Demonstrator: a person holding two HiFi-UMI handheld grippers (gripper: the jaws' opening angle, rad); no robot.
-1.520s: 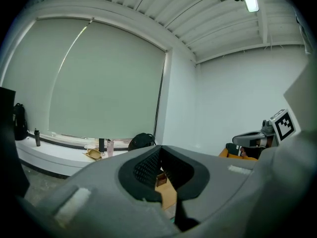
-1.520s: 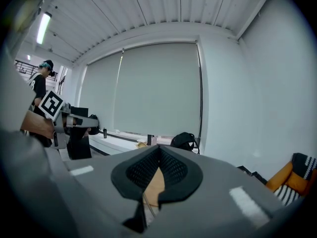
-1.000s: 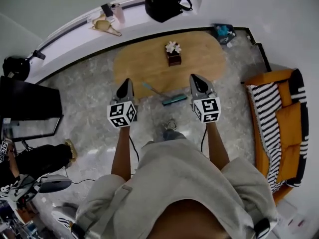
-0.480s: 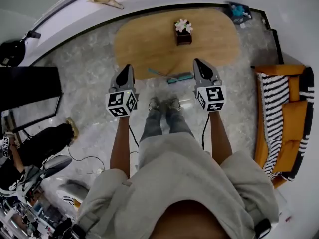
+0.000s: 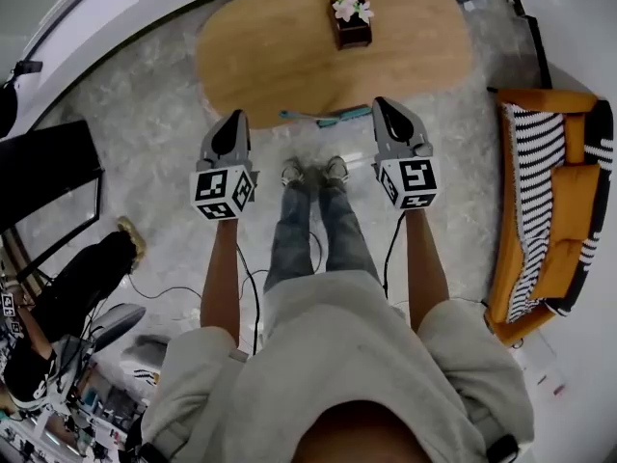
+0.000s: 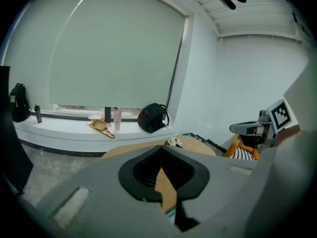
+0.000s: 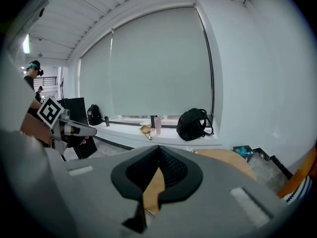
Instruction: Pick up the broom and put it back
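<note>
- The broom [image 5: 333,120] is lying flat on the floor, just beside the near edge of the wooden table [image 5: 289,56].
- It is looking small, with a thin handle and a blue-green brush end. The brush end is lying toward the table's right side.
- The left gripper [image 5: 235,119] is hanging by the table's near edge, left of the broom. Its jaws are pressing together with nothing in them.
- The right gripper [image 5: 388,106] is hanging by the same table edge, close to the brush end. Its jaws are squeezing together too, and holding nothing.
- Neither gripper is touching the broom.
- I am guessing the broom is light. The handle is probably stiff and hard, and maybe a bit slippery.
- The bristles are likely soft and bendy, so they are a bad place to grab.
- The handle, close to the brush end, is looking like the best spot, so the broom is not tipping when lifted.
- The jaws are needing to open first.
</note>
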